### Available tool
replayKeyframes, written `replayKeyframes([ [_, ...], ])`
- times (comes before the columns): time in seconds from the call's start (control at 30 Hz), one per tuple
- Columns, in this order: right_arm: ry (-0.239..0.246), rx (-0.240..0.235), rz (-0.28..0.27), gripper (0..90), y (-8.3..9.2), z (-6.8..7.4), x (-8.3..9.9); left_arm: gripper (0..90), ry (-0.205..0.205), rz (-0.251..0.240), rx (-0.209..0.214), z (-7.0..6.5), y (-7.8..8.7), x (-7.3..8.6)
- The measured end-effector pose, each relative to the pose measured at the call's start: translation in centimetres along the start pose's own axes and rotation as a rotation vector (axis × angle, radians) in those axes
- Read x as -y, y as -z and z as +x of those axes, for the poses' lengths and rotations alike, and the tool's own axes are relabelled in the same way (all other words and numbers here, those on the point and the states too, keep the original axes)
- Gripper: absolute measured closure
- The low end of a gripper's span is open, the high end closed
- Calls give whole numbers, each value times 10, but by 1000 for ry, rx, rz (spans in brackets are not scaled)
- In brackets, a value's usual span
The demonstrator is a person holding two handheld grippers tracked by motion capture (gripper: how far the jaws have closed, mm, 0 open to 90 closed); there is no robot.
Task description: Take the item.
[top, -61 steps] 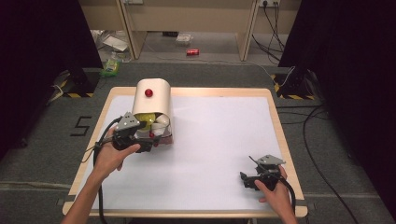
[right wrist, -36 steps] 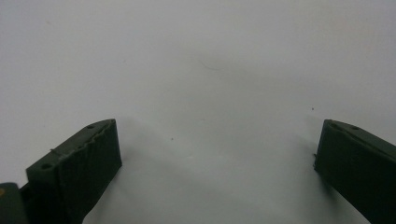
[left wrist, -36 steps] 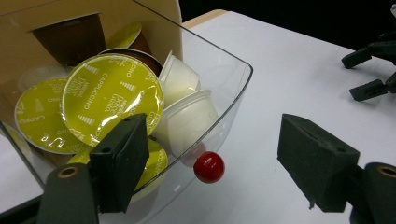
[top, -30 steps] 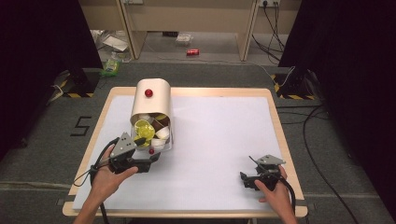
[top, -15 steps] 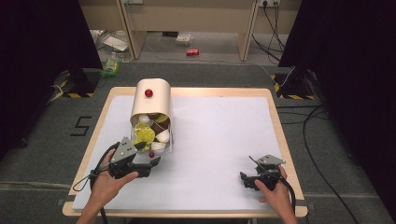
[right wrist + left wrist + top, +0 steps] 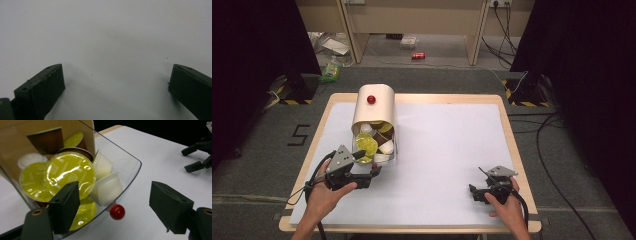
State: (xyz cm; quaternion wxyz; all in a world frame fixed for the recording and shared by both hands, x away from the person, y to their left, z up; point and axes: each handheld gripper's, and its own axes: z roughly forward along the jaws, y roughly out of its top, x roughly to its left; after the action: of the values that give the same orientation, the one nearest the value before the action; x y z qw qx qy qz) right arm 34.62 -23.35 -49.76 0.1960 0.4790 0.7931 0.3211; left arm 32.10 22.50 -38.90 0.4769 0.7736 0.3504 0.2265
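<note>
A beige capsule box [image 6: 374,107] with a red knob [image 6: 371,99] on top stands at the table's back left. Its clear drawer [image 6: 391,150] [image 6: 135,167] is slid out toward me and holds several capsules: yellow-lidded ones [image 6: 70,175] [image 6: 366,144], white ones [image 6: 107,188] and a brown one [image 6: 46,141]. The drawer's small red knob [image 6: 117,211] lies between the jaws of my left gripper [image 6: 371,168] [image 6: 115,190], with a gap on each side; that gripper is open. My right gripper [image 6: 477,192] [image 6: 116,70] rests open on the sheet at the front right, holding nothing.
A white sheet [image 6: 447,145] covers the wooden table; its wide middle lies between the two grippers. On the floor beyond are a red can [image 6: 418,55], cables [image 6: 557,125] and striped stand bases [image 6: 294,100]. The right gripper's jaws [image 6: 197,153] show far off in the left gripper view.
Since two seconds ago my left gripper has drawn back toward the near edge and the clear drawer has slid out with it. Over the last second both hands have kept still.
</note>
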Motion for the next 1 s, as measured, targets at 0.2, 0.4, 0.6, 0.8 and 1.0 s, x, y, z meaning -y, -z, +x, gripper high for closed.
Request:
replayKeyframes([
  [0.2, 1, 0, 0, 7, 0, 0, 0, 238, -1, -5, -23, 6, 2, -5],
  [0.4, 1, 0, 0, 7, 0, 0, 0, 232, 9, -6, -34, 10, 0, -6],
  [0.6, 1, 0, 0, 7, 0, 0, 0, 230, 9, -5, -50, 14, -3, -8],
  [0.8, 1, 0, 1, 7, 0, 0, 0, 238, 10, -1, -69, 20, -5, -12],
  [1.0, 2, 0, 0, 7, 0, 0, 0, 259, 11, 19, -94, 28, -11, -15],
])
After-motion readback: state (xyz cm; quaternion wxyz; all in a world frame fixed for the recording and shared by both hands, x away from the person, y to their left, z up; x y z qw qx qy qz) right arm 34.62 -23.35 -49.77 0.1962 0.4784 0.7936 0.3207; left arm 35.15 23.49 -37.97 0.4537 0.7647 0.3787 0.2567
